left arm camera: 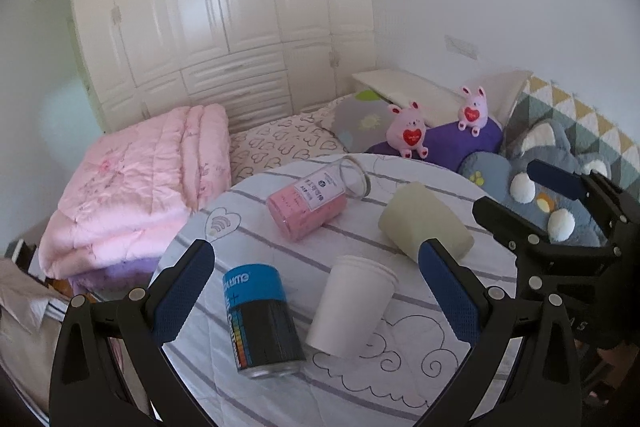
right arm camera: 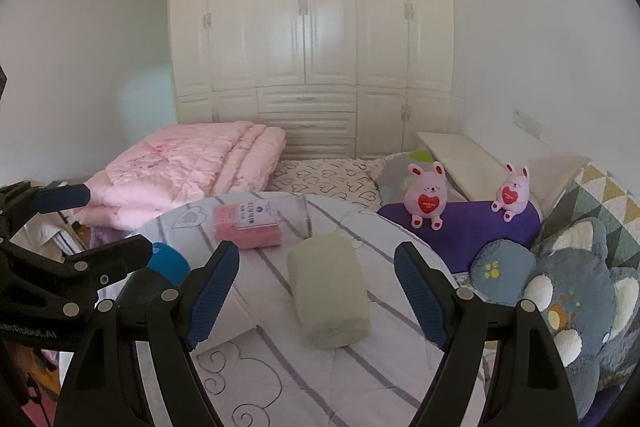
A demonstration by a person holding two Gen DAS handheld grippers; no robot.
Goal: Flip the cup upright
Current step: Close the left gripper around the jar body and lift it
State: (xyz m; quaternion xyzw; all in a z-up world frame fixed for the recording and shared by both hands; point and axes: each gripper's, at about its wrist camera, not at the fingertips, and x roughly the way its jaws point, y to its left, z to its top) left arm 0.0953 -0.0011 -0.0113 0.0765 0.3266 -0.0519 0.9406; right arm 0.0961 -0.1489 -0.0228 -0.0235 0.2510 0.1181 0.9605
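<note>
Several cups lie on their sides on a round table with a striped white cloth [left arm camera: 400, 379]. A white paper cup [left arm camera: 350, 307] lies between my open left gripper's [left arm camera: 316, 291] fingers. A blue and black can [left arm camera: 262, 319] lies to its left. A pale cream cup [left arm camera: 424, 221] lies to the right; in the right wrist view the cream cup [right arm camera: 328, 291] lies between the open right gripper's [right arm camera: 318, 293] fingers. A clear glass with pink contents [left arm camera: 310, 203] lies farther back, also seen in the right wrist view [right arm camera: 256, 223].
A bed lies behind the table with a folded pink quilt [left arm camera: 132, 195], two pink plush rabbits [right arm camera: 426, 195] on a purple cushion, and a grey plush toy [right arm camera: 576, 299] at the right. A white wardrobe [right arm camera: 312, 39] fills the back wall.
</note>
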